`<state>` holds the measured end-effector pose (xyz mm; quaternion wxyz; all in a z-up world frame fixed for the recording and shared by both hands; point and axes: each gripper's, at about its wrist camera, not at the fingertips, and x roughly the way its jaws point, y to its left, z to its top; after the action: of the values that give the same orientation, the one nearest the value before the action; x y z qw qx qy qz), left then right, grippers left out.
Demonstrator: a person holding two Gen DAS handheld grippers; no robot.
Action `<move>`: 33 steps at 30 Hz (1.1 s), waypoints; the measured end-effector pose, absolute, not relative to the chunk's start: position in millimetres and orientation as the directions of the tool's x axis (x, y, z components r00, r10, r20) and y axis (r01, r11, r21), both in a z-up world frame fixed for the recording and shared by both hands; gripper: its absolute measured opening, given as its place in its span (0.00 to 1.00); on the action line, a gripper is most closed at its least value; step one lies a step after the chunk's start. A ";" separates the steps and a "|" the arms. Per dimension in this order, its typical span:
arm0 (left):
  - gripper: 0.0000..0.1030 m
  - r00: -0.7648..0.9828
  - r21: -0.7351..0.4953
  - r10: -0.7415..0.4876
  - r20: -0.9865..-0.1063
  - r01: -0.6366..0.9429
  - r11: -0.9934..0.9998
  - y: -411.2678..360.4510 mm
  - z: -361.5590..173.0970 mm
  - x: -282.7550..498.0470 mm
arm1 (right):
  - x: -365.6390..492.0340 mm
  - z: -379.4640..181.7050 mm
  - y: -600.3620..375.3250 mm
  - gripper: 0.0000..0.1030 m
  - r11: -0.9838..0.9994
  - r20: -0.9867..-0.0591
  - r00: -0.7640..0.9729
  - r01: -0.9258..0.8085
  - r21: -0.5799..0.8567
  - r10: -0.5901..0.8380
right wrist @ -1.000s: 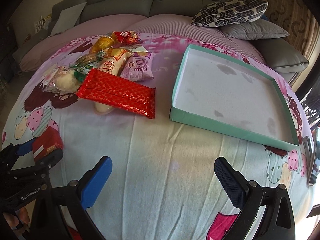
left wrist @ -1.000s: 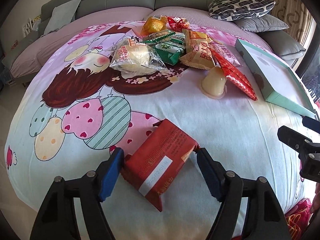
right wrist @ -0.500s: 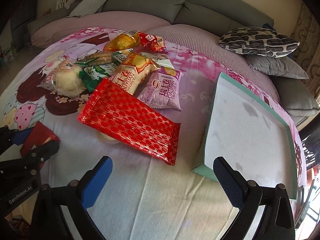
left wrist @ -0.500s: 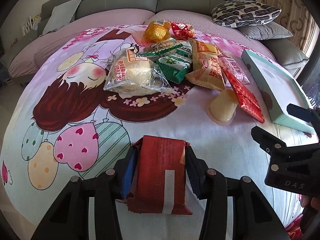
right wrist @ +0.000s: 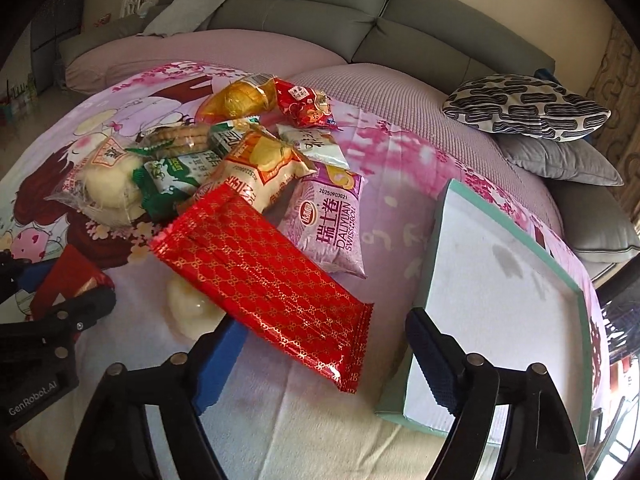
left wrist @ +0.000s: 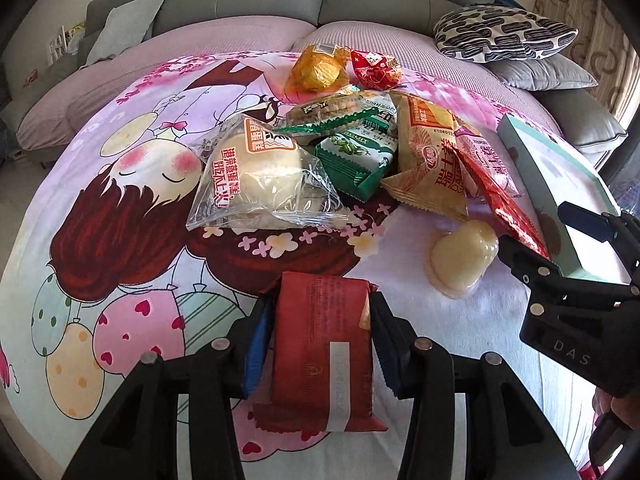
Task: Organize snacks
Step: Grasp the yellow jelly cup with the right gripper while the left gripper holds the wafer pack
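We've got the left gripper (left wrist: 320, 344) pinching the dark-red pack (left wrist: 324, 352); right gripper (right wrist: 324, 356) spread, jaws just been closing w/ the long red packet (right wrist: 264, 276) at 12 — light, crinkly; grip mid-width.

Purple packet (right wrist: 330, 220): "DALIYUAN SWISS ROLL", "20250903021". Left tongs (right wrist: 24, 316) body: "GenRobot.AI". Right tongs (left wrist: 532, 236) body: "DAS".

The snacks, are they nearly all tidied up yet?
Not yet. The shallow green cardboard tray holds nothing. The left gripper is clamped on a dark red packet. The right gripper, jaws closing, reaches around the long shiny red wrapper. The snack pile remains.
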<state>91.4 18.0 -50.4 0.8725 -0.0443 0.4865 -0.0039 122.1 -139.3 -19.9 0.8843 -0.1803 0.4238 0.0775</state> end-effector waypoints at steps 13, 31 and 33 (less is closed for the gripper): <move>0.47 0.534 -0.083 -0.052 -0.844 -0.035 0.996 18.5 -52.0 95.4 | 150.7 -11.7 -143.8 0.37 0.935 -0.781 0.624 -0.292 -0.201 0.028; 0.48 0.537 -0.076 -0.043 -0.842 -0.039 0.996 17.3 -52.6 96.8 | 165.8 1.7 -179.3 0.26 0.969 -0.808 0.588 -0.222 -0.108 0.045; 0.48 0.538 -0.075 -0.043 -0.842 -0.037 0.996 17.2 -52.6 97.1 | 169.2 -0.5 -175.2 0.26 0.969 -0.823 0.564 -0.233 -0.082 0.066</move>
<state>97.1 17.2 -52.6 0.8760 -0.0419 0.4804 -0.0018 169.2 -175.2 -0.5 0.8798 -0.0908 0.4589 0.0850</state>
